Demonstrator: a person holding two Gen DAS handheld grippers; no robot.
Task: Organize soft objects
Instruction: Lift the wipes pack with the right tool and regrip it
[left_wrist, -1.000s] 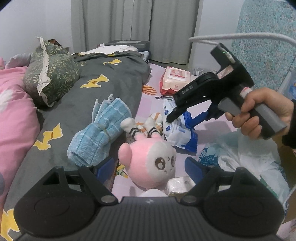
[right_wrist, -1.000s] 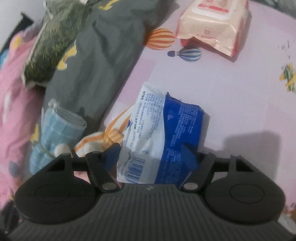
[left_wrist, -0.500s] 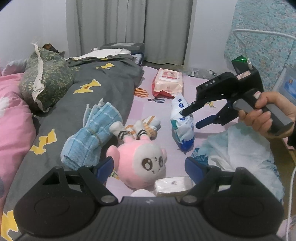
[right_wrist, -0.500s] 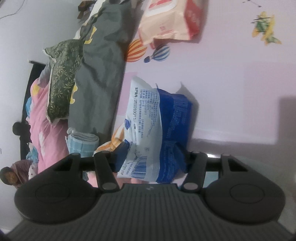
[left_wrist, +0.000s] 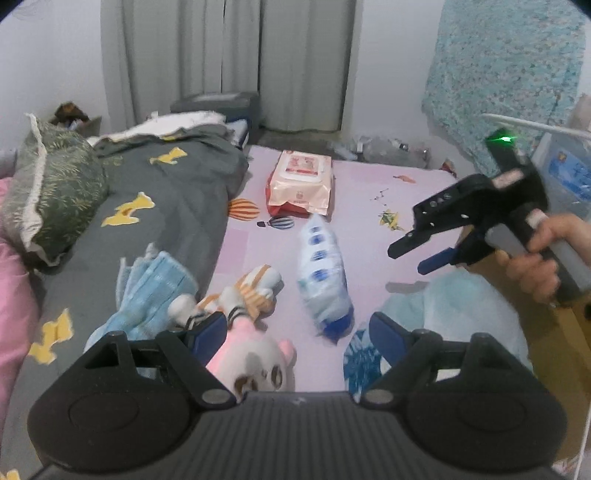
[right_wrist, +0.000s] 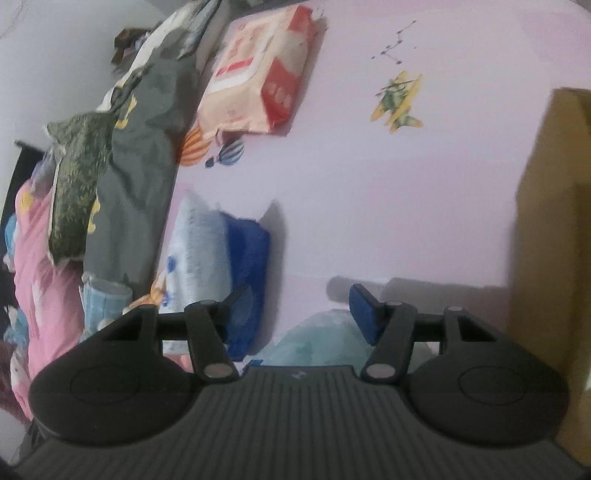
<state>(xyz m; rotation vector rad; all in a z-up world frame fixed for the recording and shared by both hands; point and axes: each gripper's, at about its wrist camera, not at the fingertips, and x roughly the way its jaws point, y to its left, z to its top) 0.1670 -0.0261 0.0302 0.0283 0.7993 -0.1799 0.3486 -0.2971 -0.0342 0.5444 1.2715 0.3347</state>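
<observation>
Two grippers: both held over a bed, each tilted downward, neither holding anything
Right hand (left_wrist: 535, 266): at the right edge of the left wrist view, fingers wrapped around a grey handle, the gripper raised above the sheet and aimed left
Right gripper (left_wrist: 410, 256): jaws have just been closing then parting a little; they stand apart with only air between them, clear of the blue and white pack
Left gripper (left_wrist: 295, 334): jaws spread wide, the pink plush toy (left_wrist: 255, 363) low between them, no pad pressing on it
Bed: a pale lilac sheet (left_wrist: 362, 229) printed with balloons and a small plane, a grey duvet (left_wrist: 166, 206) with yellow shapes along its left
Room: grey curtains (left_wrist: 229, 62) at the back, a teal patterned cloth (left_wrist: 506, 74) hanging at the right
Pillow (left_wrist: 48, 195): dark green with leaf print, lying on the grey duvet's left side
Cardboard box (right_wrist: 550, 258): brown, at the right edge of the right wrist view; contents cannot be seen
Plastic bag (left_wrist: 458, 314): pale blue-green, crumpled beside the box
Blue and white pack (left_wrist: 323, 280): soft, lying on the sheet mid-bed, blurred
Pink wipes pack (left_wrist: 299, 184): further back on the sheet
Blue cloth (left_wrist: 151, 291): bunched at the duvet's edge, touching the plush
</observation>
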